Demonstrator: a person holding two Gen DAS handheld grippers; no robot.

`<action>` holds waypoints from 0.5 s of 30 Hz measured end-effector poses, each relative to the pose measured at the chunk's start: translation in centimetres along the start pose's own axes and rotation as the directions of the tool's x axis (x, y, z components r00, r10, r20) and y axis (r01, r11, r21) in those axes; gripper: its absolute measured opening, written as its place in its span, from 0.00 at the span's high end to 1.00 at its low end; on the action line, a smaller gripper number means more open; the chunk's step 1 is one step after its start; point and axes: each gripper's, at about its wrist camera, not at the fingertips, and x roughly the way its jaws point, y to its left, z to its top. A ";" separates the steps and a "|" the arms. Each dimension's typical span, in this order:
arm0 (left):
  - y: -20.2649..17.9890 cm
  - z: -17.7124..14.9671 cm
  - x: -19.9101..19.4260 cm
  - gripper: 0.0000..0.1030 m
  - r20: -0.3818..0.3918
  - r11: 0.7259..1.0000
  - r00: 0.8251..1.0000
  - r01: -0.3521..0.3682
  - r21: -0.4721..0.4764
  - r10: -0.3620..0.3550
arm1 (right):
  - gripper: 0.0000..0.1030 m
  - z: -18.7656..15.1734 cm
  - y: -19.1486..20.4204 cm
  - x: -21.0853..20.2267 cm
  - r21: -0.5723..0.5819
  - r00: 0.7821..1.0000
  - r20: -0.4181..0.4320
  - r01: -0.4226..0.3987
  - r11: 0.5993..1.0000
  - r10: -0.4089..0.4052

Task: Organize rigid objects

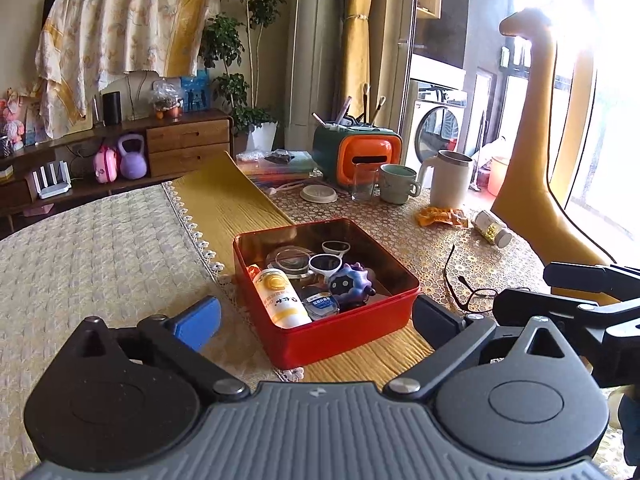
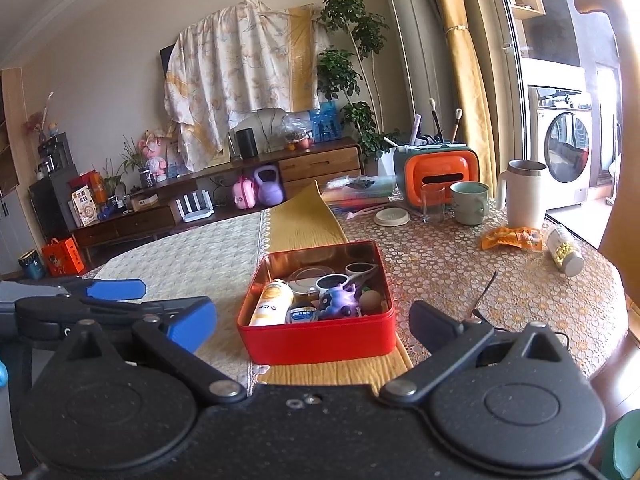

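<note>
Glasses [image 1: 470,286] are seen lying on the patterned tablecloth [image 1: 400,232], just right of the red tin [image 1: 336,330], outside it. One temple is raised toward the far side of the table; the frame sits near the table's near edge, so the long axis appears to run roughly near-to-far. In the right wrist view only a temple and part of the frame [image 2: 482,298] show, beside the right finger.

The tin is already filled with a white bottle [image 1: 280,300], sunglasses [image 1: 326,262], a purple toy [image 1: 354,280] and a small jar [image 1: 320,306].

The left gripper [image 1: 316,320] is spread wide and empty, centred on the tin. The right gripper [image 2: 314,320] is likewise spread and empty, with the glasses just off its right finger. The right gripper is judged the nearer one; a short shift rightward would be called for, with the fingers closed across the frame rather than along the temple. A pill bottle [image 1: 490,228] and an orange wrapper [image 1: 440,216] are left farther back.
</note>
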 end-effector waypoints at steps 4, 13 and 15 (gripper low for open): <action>0.0 0.0 -0.1 0.00 0.004 1.000 1.000 -0.005 -0.005 0.005 | 0.00 0.0 0.0 0.0 -0.001 1.000 -0.001 -0.002 1.000 0.002; 0.2 0.0 0.0 0.00 0.009 1.000 1.000 -0.023 -0.008 0.023 | 0.00 -0.2 0.1 0.2 0.007 1.000 -0.018 0.005 1.000 -0.005; 0.4 -0.1 0.0 0.00 0.005 1.000 1.000 -0.020 -0.014 0.020 | 0.00 -0.3 0.1 0.3 0.013 1.000 -0.021 0.009 1.000 -0.008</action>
